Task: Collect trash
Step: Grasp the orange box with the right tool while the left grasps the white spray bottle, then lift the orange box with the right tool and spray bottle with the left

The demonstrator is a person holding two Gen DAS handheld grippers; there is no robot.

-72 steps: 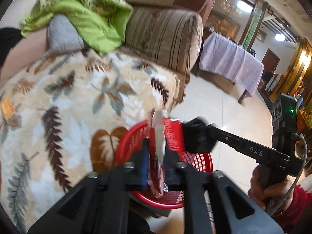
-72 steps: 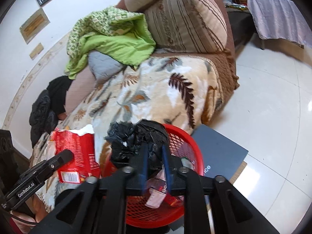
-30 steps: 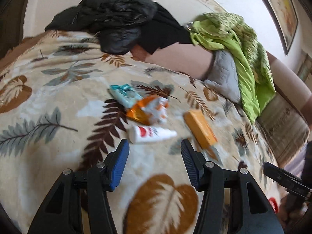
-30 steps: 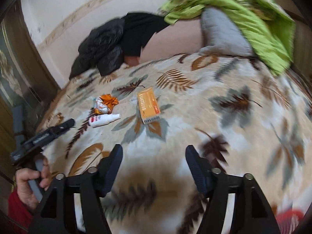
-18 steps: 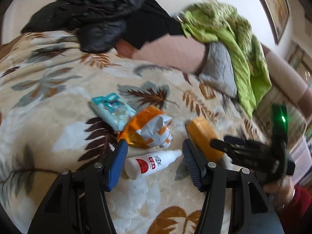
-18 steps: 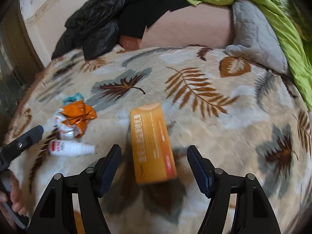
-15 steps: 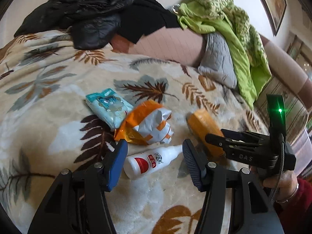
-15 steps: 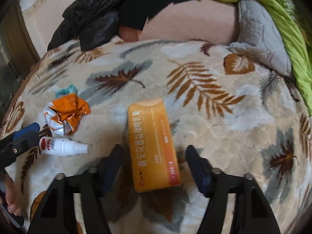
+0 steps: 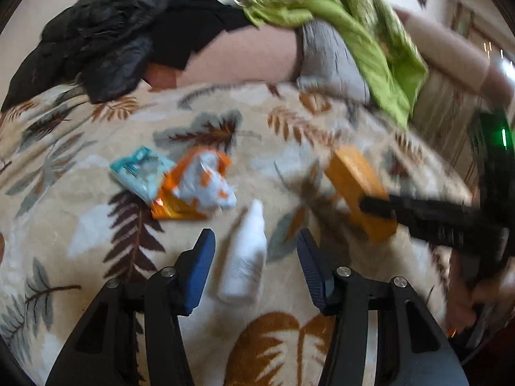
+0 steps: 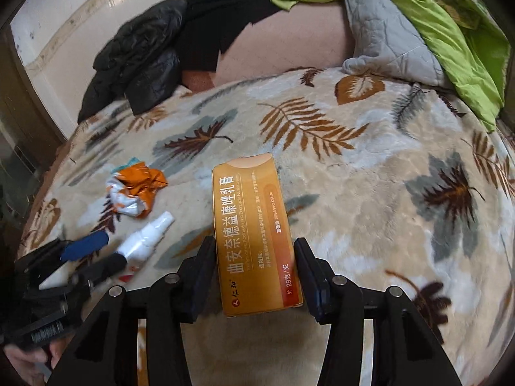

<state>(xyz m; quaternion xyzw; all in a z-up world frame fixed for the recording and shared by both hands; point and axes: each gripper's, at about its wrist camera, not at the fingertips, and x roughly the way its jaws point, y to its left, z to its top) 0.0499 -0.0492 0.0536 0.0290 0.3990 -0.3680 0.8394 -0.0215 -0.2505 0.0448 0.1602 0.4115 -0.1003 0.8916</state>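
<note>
Trash lies on a leaf-patterned blanket (image 10: pixel 370 199). My left gripper (image 9: pixel 256 251) is open, its jaws on either side of a white spray bottle (image 9: pixel 246 257) lying flat. My right gripper (image 10: pixel 254 257) is open around the near end of an orange medicine box (image 10: pixel 254 228), the pads close to its sides. The box (image 9: pixel 359 189) and the right gripper's finger also show in the left wrist view. The bottle (image 10: pixel 145 241) sits between the left gripper's fingers (image 10: pixel 85 246) in the right wrist view. A crumpled orange-and-white wrapper (image 9: pixel 196 189) and a teal tissue pack (image 9: pixel 140 170) lie beyond.
A black jacket (image 9: pixel 106 35), a green blanket (image 9: pixel 347 22) and a grey cushion (image 10: pixel 383 32) are piled along the sofa back. The wrapper (image 10: pixel 135 189) lies left of the box in the right wrist view.
Both grippers left the red basket empty and moved over the blanket. The left has closed in around the spray bottle, which turned lengthwise; the right has come down around the orange box.
</note>
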